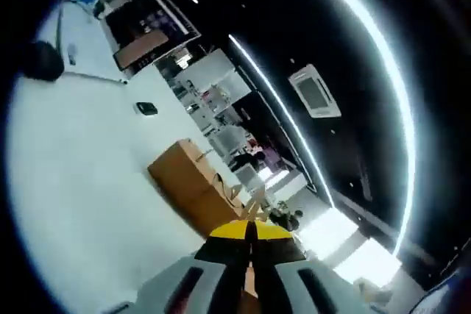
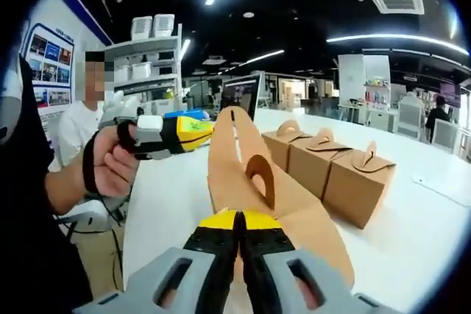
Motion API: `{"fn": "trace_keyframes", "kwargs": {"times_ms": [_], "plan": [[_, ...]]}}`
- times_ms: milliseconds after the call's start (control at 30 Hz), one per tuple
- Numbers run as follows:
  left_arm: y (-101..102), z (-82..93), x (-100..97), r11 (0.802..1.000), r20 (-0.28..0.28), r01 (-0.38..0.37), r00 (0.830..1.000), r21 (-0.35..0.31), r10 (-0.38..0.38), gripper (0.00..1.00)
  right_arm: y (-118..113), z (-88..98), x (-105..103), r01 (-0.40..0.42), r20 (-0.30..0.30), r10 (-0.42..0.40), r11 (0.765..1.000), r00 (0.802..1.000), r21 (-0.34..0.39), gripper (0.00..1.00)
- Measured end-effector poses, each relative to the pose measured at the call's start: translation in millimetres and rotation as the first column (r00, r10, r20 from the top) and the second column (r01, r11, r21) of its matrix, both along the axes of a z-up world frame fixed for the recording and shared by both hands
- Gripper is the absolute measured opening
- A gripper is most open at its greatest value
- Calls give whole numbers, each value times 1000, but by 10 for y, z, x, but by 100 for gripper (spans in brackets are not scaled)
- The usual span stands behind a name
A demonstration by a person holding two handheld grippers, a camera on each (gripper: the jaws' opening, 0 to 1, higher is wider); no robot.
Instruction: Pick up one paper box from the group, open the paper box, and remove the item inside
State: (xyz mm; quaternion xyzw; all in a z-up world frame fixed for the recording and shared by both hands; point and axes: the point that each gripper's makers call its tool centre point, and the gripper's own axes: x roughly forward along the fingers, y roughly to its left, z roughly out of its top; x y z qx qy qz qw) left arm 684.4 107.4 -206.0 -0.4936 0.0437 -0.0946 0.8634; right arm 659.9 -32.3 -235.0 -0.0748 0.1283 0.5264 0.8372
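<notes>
A brown paper box (image 2: 243, 170) is held up over the white table (image 2: 169, 196), its tall flap with a cut-out handle standing open. My right gripper (image 2: 237, 220) is shut on the box's near lower edge. My left gripper (image 2: 200, 131), held in a person's hand, comes in from the left with its yellow tips at the flap's upper edge. In the left gripper view its jaws (image 1: 250, 232) are closed together with a sliver of brown card between them. What is inside the box is hidden. Three more closed boxes (image 2: 324, 163) stand in a row to the right, also visible as the box row (image 1: 188, 178).
A person in a dark top stands at the left by the table's edge (image 2: 132, 255); another person stands behind. A monitor (image 2: 243, 93) sits at the table's far end. Small dark items (image 1: 146, 108) and a dark rounded object (image 1: 40, 60) lie on the table.
</notes>
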Motion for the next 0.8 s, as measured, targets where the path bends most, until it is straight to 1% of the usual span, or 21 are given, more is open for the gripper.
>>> {"fn": "trace_keyframes", "kwargs": {"times_ms": [33,67,133,167,267,333,400,467,533,633,700,767,800], "plan": [[33,-50,9,1000,-16,-3,1000,-23,3,4,-1,0,1,1,0,-1,1000,1000,-2,3],[-26,-96,-31,999,-24,-2,1000,-38,1,4,-2,-1,2,2,0,-2,1000,1000,-3,3],[-74,-182,-55,999,-33,1,999,-33,-2,4,-2,-1,11,11,0,-11,1000,1000,-2,3],[-78,-273,-68,1000,-60,4,998,-10,-4,4,0,-1,16,16,-1,-16,1000,1000,-1,3],[-83,-417,-73,1000,-95,2,995,-6,-3,4,2,-1,30,30,4,-30,1000,1000,0,3],[-98,-462,-74,1000,-110,12,994,-5,-13,4,2,0,34,36,1,-36,999,999,10,3],[-127,-522,-71,999,-131,31,991,17,-29,4,-3,0,35,44,-1,-44,999,999,20,3],[-151,-559,-74,999,-137,40,990,21,-36,4,-6,2,33,51,3,-51,998,999,22,3],[-194,-589,-88,998,-146,65,987,-21,-68,4,-14,3,35,56,4,-56,998,998,23,3],[-222,-648,-97,996,-161,82,983,-33,-86,4,-23,3,34,61,-7,-61,998,998,27,3],[-283,-734,-114,995,-191,103,976,-5,-102,4,-11,4,37,60,0,-60,998,998,19,3],[-322,-738,-143,994,-199,112,974,3,-110,4,-10,4,42,61,3,-61,998,998,14,3],[-335,-739,-158,992,-203,125,972,22,-118,4,-12,3,45,62,3,-63,998,998,12,3]]}}
